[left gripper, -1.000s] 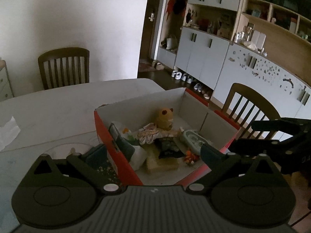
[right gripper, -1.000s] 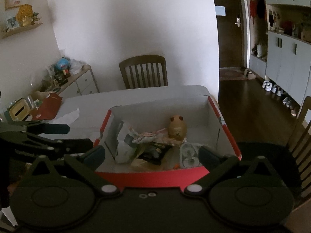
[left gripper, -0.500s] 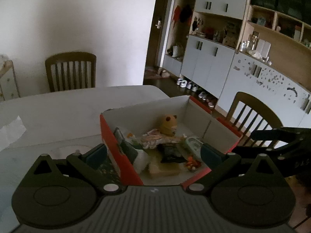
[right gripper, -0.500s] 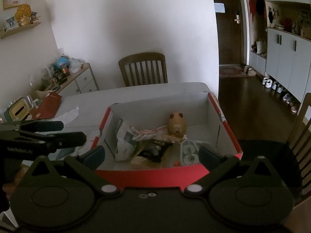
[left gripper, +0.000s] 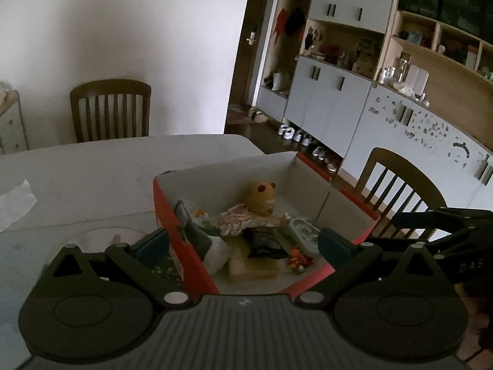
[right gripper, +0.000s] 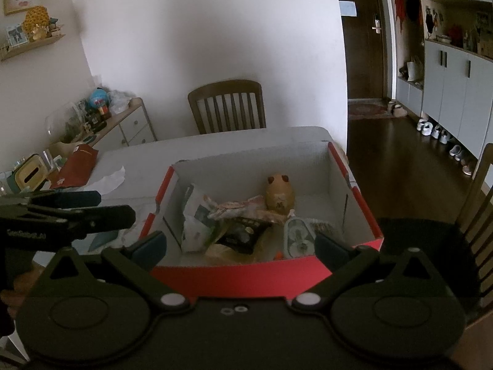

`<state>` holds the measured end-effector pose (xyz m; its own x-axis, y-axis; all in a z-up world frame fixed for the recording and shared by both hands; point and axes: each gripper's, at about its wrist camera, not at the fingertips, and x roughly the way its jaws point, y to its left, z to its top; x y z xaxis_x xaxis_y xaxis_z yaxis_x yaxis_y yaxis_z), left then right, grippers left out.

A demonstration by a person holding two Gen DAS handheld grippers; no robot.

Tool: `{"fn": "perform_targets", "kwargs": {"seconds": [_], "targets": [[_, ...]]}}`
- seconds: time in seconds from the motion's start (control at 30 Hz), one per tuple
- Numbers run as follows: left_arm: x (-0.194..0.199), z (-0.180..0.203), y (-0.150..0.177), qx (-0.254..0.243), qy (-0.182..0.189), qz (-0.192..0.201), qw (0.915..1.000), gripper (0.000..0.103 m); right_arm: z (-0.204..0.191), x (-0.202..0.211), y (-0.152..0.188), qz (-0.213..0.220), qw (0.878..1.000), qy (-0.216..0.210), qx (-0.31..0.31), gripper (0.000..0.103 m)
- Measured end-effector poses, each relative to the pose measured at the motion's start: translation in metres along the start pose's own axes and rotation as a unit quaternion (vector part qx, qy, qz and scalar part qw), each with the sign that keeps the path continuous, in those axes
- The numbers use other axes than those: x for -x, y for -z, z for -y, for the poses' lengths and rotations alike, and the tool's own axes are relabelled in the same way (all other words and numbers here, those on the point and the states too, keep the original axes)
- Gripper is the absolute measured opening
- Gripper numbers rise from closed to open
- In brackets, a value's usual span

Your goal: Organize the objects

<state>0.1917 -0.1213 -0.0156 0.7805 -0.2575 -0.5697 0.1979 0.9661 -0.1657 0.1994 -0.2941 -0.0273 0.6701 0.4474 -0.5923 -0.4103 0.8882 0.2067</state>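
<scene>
A red cardboard box (left gripper: 181,246) (right gripper: 265,277) with a white inside stands on the table near its right end. Inside lie a tan plush toy (left gripper: 262,195) (right gripper: 279,195), a black snack packet (left gripper: 263,240) (right gripper: 243,234), a pale green oval case (left gripper: 303,234) (right gripper: 297,237), a white bag (right gripper: 195,219) and a patterned cloth (left gripper: 234,220). My left gripper (left gripper: 243,243) is open, held over the box's near left corner. My right gripper (right gripper: 240,243) is open too, just in front of the box's near red wall. Nothing sits between either pair of fingers.
Wooden chairs stand behind the table (right gripper: 228,108) and at its right (left gripper: 397,191). A crumpled white paper (left gripper: 15,199) and a red pouch (right gripper: 77,166) lie on the table's left part. A sideboard with clutter (right gripper: 101,120) is at far left, cabinets (left gripper: 326,92) at right.
Both grippers have drawn back and up a little from the box, so it looks slightly farther. Both stay open; the box's contents have not moved.
</scene>
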Motion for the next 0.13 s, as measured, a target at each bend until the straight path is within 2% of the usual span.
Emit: {"fn": "perform_targets", "kwargs": {"seconds": [0.13], "targets": [[-0.0006, -0.0002, -0.0004, 0.006, 0.000, -0.004, 1.0000, 0.103, 0.0021, 0.0000, 0.0025, -0.002, 1.000, 0.000, -0.003, 0.103]]}}
